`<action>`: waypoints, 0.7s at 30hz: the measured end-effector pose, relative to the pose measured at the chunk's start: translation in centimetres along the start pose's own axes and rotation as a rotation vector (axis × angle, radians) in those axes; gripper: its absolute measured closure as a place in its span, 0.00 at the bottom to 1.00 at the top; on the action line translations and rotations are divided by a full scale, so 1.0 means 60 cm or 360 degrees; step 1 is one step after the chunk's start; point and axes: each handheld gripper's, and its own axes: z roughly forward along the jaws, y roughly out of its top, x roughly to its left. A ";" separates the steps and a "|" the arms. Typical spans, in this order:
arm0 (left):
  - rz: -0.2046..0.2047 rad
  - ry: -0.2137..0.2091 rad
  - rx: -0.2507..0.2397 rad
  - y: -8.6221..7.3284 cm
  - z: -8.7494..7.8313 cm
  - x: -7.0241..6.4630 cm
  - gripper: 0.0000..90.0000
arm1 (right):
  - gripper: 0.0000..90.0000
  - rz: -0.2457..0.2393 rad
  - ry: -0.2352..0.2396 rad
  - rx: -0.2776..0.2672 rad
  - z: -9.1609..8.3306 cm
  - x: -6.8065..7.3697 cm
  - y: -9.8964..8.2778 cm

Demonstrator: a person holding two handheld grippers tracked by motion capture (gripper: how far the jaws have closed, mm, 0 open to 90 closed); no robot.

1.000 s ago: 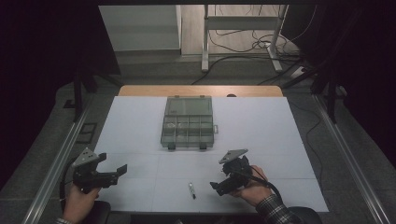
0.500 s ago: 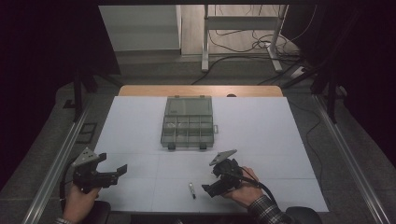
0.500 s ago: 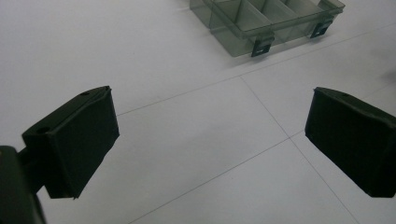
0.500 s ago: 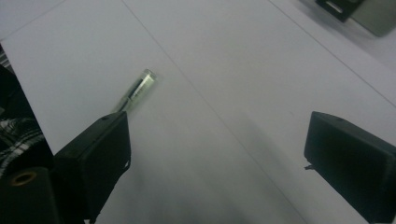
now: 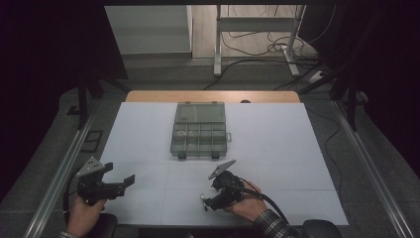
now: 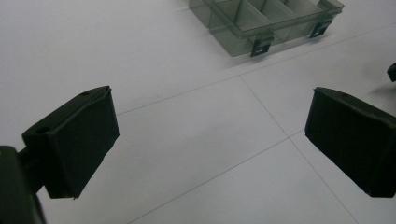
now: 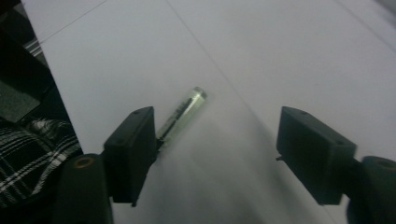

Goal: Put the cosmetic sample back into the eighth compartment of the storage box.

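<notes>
Both grippers gape: right gripper, jaws just narrowing, straddles the small clear tube at its ten o'clock; left gripper idles, nothing between its jaws.

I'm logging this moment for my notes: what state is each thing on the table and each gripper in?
Small clear tube: lying flat on the white table, beside the right gripper's left jaw, not gripped.
Compartment box: on the table, closed as far as I can tell, latches toward the person.
Right gripper: open, jaws have just been closing, nothing pressed between them.
Left gripper: open wide, nothing between its jaws.
</notes>
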 end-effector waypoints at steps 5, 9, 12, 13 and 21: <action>0.0002 -0.0001 0.0001 0.000 0.000 0.000 0.04 | 0.41 -0.0030 0.0035 0.0031 0.013 0.011 0.008; 0.0001 -0.0004 0.0001 0.000 0.000 0.000 0.03 | 0.47 -0.0082 0.0030 0.0045 0.021 0.017 0.013; 0.0000 -0.0007 0.0002 0.000 0.000 0.000 0.03 | 0.55 -0.0099 0.0035 0.0057 0.027 0.020 0.014; 0.0000 -0.0007 0.0002 0.000 0.000 0.000 0.04 | 0.55 -0.0099 0.0035 0.0057 0.027 0.020 0.014; -0.0002 -0.0017 0.0000 0.000 0.000 0.001 0.04 | 0.90 -0.0259 -0.0065 0.0105 0.030 0.025 0.010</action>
